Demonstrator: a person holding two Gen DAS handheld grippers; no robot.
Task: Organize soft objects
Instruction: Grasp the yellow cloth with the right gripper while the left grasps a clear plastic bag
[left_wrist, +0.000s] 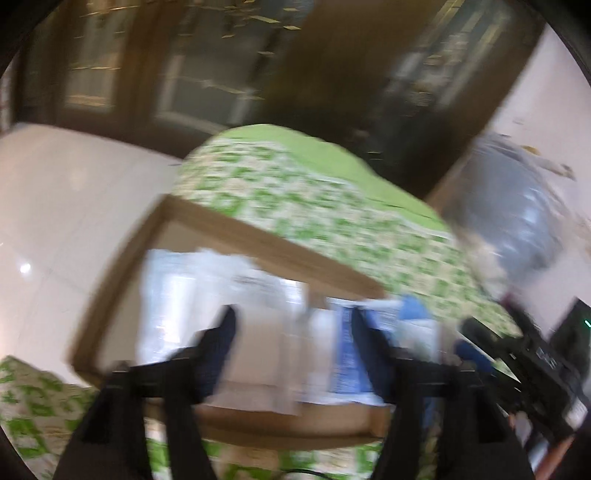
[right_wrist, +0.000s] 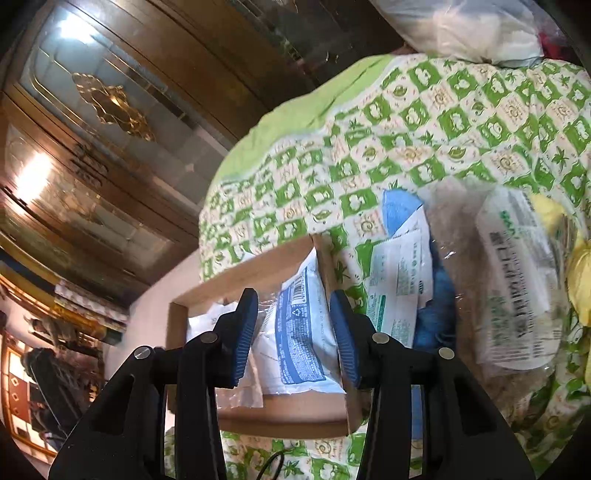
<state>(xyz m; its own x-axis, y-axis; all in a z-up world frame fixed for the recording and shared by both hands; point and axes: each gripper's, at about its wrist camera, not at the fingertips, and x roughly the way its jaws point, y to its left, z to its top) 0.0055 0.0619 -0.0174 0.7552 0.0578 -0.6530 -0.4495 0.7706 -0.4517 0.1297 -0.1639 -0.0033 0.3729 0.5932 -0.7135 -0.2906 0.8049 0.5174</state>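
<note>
The right gripper (right_wrist: 293, 336), black with ribbed blue pads, is hovering with its jaws standing apart and nothing pinched between them; a white plastic packet with blue print (right_wrist: 301, 332) is showing in the gap below, lying inside a shallow brown cardboard box (right_wrist: 258, 271). The left gripper (left_wrist: 293, 350) is likewise hanging spread wide over the same box (left_wrist: 122, 258), gripping nothing, though its view is badly smeared. In that view more pale, clear-wrapped packets (left_wrist: 207, 280) are lying in the box's far left part.

Just right of the box, outside its wall, a white sachet with green print (right_wrist: 400, 280) is lying over a blue fabric piece (right_wrist: 400, 208), and further right a clear bag holding a white labelled pack (right_wrist: 517, 280) is sitting on the cover, with something yellow (right_wrist: 554, 214) at its far edge. A bulky clear bag of white stuff (right_wrist: 461, 29) is resting at the far end.

Everything is sitting on a bed covered in a green-and-cream checked quilt (right_wrist: 406, 140) with a plain lime border. Beyond the bed, a dark wooden cabinet with glass doors and gilt ornament (right_wrist: 110, 107) is lining the wall, and pale glossy floor tiles (left_wrist: 55, 206) are showing to the left.

The soft packets look limp, crinkled and shiny.
</note>
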